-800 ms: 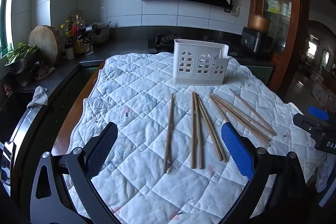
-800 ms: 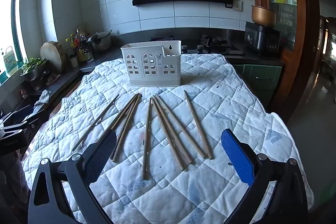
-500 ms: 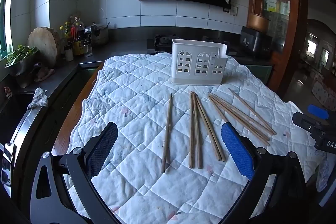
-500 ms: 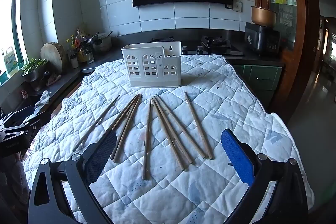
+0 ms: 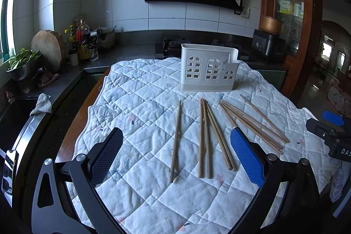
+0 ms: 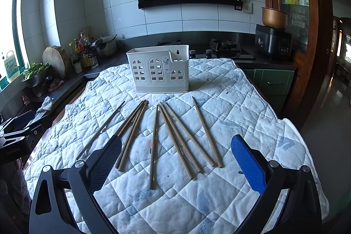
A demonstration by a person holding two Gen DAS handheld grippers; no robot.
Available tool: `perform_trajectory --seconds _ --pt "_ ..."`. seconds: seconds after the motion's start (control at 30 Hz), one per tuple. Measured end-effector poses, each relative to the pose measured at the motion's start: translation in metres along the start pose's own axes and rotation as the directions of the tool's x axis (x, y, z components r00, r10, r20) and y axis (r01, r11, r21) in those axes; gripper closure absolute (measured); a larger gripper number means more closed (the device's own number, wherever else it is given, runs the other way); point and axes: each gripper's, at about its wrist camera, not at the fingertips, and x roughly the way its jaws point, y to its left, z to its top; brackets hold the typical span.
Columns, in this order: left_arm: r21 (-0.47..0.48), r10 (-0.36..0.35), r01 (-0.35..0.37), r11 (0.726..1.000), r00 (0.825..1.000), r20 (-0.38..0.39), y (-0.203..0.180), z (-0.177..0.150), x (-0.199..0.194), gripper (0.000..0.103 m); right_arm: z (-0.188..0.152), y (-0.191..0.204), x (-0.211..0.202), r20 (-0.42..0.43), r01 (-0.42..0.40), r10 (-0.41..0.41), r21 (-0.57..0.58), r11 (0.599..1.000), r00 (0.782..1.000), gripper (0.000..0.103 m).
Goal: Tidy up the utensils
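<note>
Lying loose: nine chopsticks (image 6: 153,146), one holder (image 6: 159,69).

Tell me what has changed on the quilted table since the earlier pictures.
Almost nothing. The left gripper view has drifted slightly, so the holder sits a little higher in its frame. The chopsticks lie where they were on the quilt, and the white holder is still empty. The right gripper and the left both stay open, holding nothing.

the right gripper (image 6: 175,161) hangs with jaws wide and nothing between its blue fingers (image 6: 248,165), above wooden chopsticks (image 6: 173,135) fanned out loose on a quilted cloth (image 6: 252,106). beyond them a white utensil holder (image 6: 159,69) stands upright.
</note>
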Motion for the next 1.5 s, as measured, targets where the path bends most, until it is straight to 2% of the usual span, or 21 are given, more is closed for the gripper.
perform_trajectory --seconds 0.97,1.5 --pt "-0.006 0.028 -0.028 1.000 0.999 0.035 0.0033 0.0061 -0.0039 0.006 0.0053 -0.0016 0.0017 0.010 0.003 -0.003 0.010 1.000 1.000 0.006" --pt "0.000 0.011 -0.011 1.000 0.999 0.040 -0.0038 0.0036 -0.0029 0.006 0.0073 -0.0065 0.0008 0.020 0.001 -0.001 0.016 1.000 1.000 0.006"
